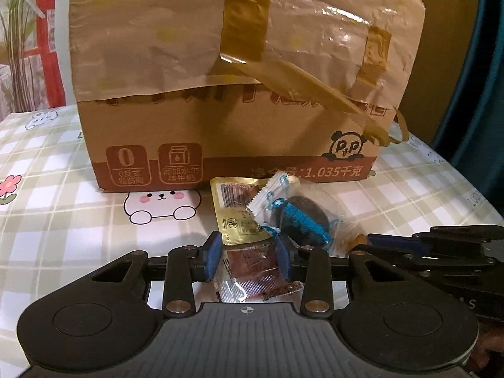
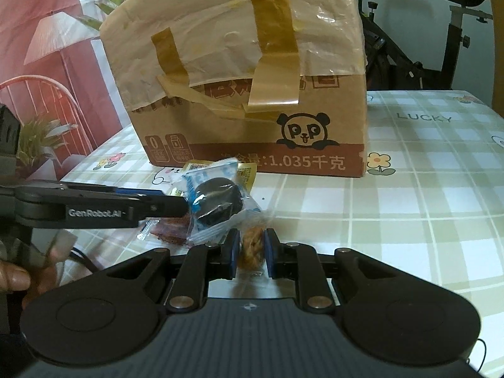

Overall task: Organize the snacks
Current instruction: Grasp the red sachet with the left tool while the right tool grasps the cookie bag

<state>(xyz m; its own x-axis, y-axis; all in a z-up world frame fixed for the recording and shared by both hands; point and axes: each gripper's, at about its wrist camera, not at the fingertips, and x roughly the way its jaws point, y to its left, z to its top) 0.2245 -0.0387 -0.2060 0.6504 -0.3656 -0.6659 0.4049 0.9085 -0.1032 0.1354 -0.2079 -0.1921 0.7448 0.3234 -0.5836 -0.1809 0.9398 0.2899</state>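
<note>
My left gripper (image 1: 249, 249) points down at the table, its blue pads against both sides of a red-brown snack packet (image 1: 255, 271) in clear wrap. Beyond it lie a gold packet (image 1: 234, 211) and a clear-and-blue packet with a dark round cookie (image 1: 299, 214). My right gripper (image 2: 250, 245) is shut on a brown twisted snack (image 2: 250, 244) in clear wrap, right beside the cookie packet (image 2: 217, 204). In the right wrist view the left gripper (image 2: 179, 203) comes in from the left above the red-brown packet (image 2: 171, 228). The right gripper (image 1: 375, 241) shows at the right edge of the left wrist view.
A taped cardboard box (image 1: 220, 126) with a panda logo stands just behind the snacks on the checked tablecloth (image 2: 409, 204). A hand (image 2: 12, 278) holds the left tool at the near left. An exercise bike (image 2: 441, 41) stands past the table's far right edge.
</note>
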